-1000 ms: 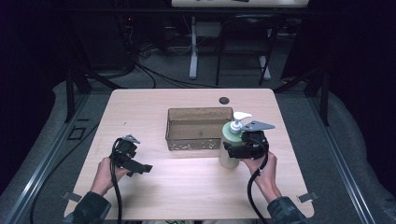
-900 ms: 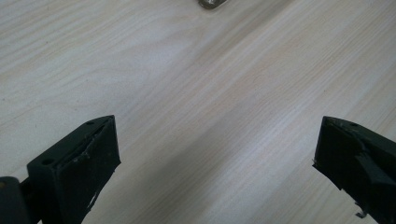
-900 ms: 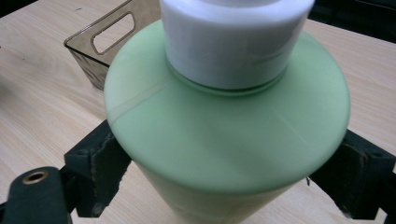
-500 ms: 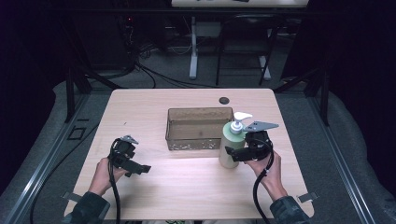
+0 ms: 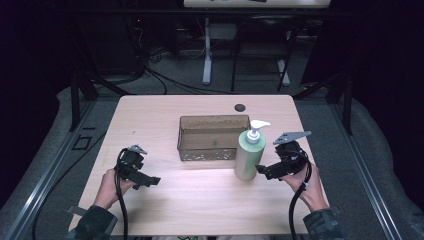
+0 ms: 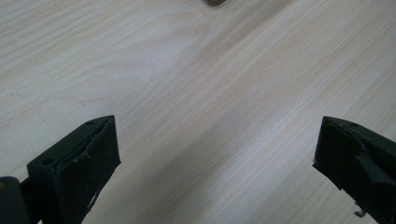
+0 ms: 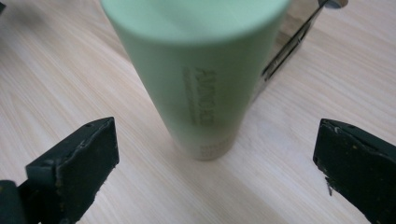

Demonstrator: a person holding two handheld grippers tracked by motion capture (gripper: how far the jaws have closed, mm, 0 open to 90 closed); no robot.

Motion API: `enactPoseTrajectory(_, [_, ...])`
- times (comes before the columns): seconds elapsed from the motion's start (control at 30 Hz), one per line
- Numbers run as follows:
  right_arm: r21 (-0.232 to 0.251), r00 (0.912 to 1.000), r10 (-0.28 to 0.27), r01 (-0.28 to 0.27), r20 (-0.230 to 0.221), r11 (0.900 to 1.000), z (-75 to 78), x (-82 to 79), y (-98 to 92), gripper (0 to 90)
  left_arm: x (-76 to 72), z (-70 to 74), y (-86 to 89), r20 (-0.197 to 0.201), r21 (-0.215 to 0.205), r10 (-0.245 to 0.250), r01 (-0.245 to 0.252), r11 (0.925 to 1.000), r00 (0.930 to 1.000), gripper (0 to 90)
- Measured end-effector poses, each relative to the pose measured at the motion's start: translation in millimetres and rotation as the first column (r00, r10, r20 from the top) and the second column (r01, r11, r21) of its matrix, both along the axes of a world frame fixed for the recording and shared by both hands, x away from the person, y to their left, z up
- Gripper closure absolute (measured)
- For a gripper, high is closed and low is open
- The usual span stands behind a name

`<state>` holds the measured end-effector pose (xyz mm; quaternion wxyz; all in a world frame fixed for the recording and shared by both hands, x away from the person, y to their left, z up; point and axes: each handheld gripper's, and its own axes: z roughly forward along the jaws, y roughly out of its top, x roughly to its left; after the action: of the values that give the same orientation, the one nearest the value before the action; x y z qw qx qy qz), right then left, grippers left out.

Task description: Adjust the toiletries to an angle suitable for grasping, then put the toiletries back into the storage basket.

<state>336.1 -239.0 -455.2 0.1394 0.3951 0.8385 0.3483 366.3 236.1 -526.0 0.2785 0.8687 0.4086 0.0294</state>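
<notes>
Both grippers are spread wide, and the change is on the right: the right gripper (image 5: pixel 263 171), which a second ago sat pressed up against the green pump bottle (image 5: pixel 249 155), now sits just clear of it, pulled back a little toward the person. In the right gripper view the bottle (image 7: pixel 196 79) stands upright on the table (image 5: pixel 200 200) ahead of the parted jaws, touched by neither. It stands just in front of the brown basket's (image 5: pixel 214 120) right corner, outside it (not in). That reads as a release, or a reset before a fresh grasp. The left gripper (image 5: pixel 150 181) hovers well left of the bottle, jaws apart over bare wood.
</notes>
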Motion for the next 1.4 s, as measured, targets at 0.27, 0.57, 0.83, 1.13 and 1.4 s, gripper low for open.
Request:
enactPoseTrajectory(0.27, [-0.082, 0.9976, 0.013, -0.019, -0.068, 0.996, -8.5, 4.1, -16.3, 0.3, 0.7, -0.9, -0.5, -0.003, 0.009, -0.008, 0.008, 0.9999, 1.0, 0.0])
enactPoseTrajectory(0.57, [-0.128, 0.9965, -0.023, 0.012, -0.081, 0.992, -7.5, 5.5, -21.5, 0.9, 0.4, -2.2, -3.5, -0.008, 0.021, -0.021, 0.021, 0.9995, 0.9997, 0.0])
enactPoseTrajectory(0.83, [-0.144, 0.9947, -0.005, -0.01, -0.103, 0.99, -4.4, 6.3, -23.0, 1.2, -0.2, -1.3, -4.1, -0.003, 0.017, -0.027, 0.027, 0.9995, 0.9996, 0.0])
enactPoseTrajectory(1.13, [-0.193, 0.9835, 0.018, -0.053, -0.18, 0.98, -3.3, 8.9, -23.2, 4.0, -2.1, -2.8, -6.5, -0.004, 0.028, -0.038, 0.038, 0.9989, 0.9993, 0.0])
enactPoseTrajectory(1.4, [-0.202, 0.9857, 0.017, -0.051, -0.167, 0.978, 13.5, 11.2, -31.0, 5.3, -3.5, -3.1, -6.2, -0.006, 0.023, -0.047, 0.047, 0.9986, 0.9989, 0.0])
